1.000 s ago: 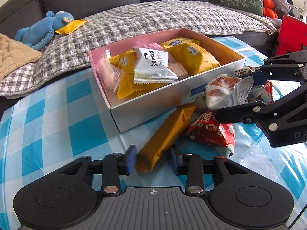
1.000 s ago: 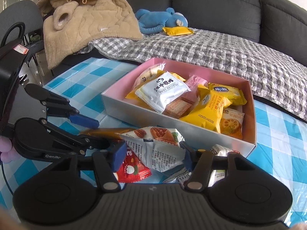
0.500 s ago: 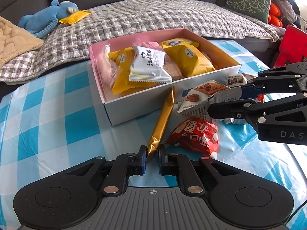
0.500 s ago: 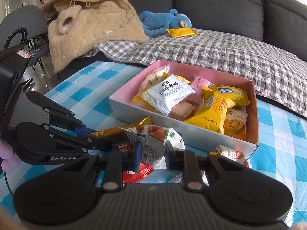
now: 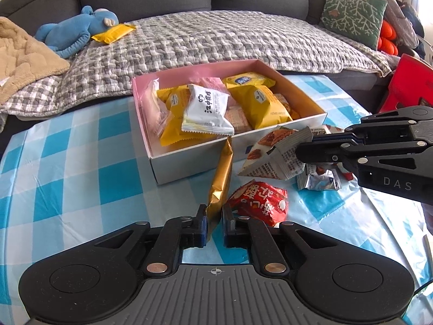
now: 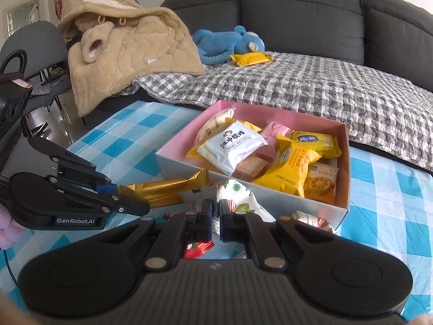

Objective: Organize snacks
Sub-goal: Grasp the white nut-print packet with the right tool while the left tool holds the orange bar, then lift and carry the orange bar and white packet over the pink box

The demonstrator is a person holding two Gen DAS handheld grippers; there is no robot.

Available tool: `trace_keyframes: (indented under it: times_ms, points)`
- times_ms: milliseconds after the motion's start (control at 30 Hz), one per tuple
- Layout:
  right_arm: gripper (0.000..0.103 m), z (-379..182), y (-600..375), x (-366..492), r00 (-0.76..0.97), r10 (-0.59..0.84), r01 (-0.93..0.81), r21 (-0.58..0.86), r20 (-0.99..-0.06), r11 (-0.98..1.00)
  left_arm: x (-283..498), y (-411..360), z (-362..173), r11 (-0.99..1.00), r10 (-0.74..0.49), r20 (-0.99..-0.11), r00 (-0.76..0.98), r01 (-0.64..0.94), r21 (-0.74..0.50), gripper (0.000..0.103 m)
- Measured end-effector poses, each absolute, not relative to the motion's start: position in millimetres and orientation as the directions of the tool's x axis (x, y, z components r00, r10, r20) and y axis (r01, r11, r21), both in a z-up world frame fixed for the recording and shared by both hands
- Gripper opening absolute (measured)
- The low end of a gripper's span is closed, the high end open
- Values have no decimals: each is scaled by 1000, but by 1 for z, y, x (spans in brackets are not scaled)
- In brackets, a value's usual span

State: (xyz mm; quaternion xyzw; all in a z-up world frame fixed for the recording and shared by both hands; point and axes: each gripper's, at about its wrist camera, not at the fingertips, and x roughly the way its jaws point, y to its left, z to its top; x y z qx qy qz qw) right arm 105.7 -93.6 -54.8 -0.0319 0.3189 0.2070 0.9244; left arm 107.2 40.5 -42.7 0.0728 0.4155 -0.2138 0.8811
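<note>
- My left gripper (image 5: 214, 220) pinches the near end of the gold snack bar (image 5: 221, 178), which points toward the box (image 5: 189, 159).
- My right gripper (image 6: 215, 223) pinches the nut packet (image 6: 232, 197) just before that box.

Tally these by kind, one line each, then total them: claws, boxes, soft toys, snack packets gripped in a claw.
Claws: 2, the left claw and the right claw
Boxes: 1, the box
Soft toys: 1, the blue soft toy
Gripped packets: 2, the gold bar in the left claw and the white nut packet in the right claw
Total: 6
</note>
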Motion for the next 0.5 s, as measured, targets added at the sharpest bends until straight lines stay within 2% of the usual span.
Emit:
trace_keyframes:
  times_ms: [200, 500]
  points:
    - [0, -43, -102, 101, 734, 373, -386, 104, -567, 917, 103, 44, -29, 897, -344, -737, 582, 436, -75, 7]
    - [1, -30, -116, 101, 753, 387, -362, 156, -533, 919, 99, 47, -15, 902, -358, -712, 604, 420, -98, 7]
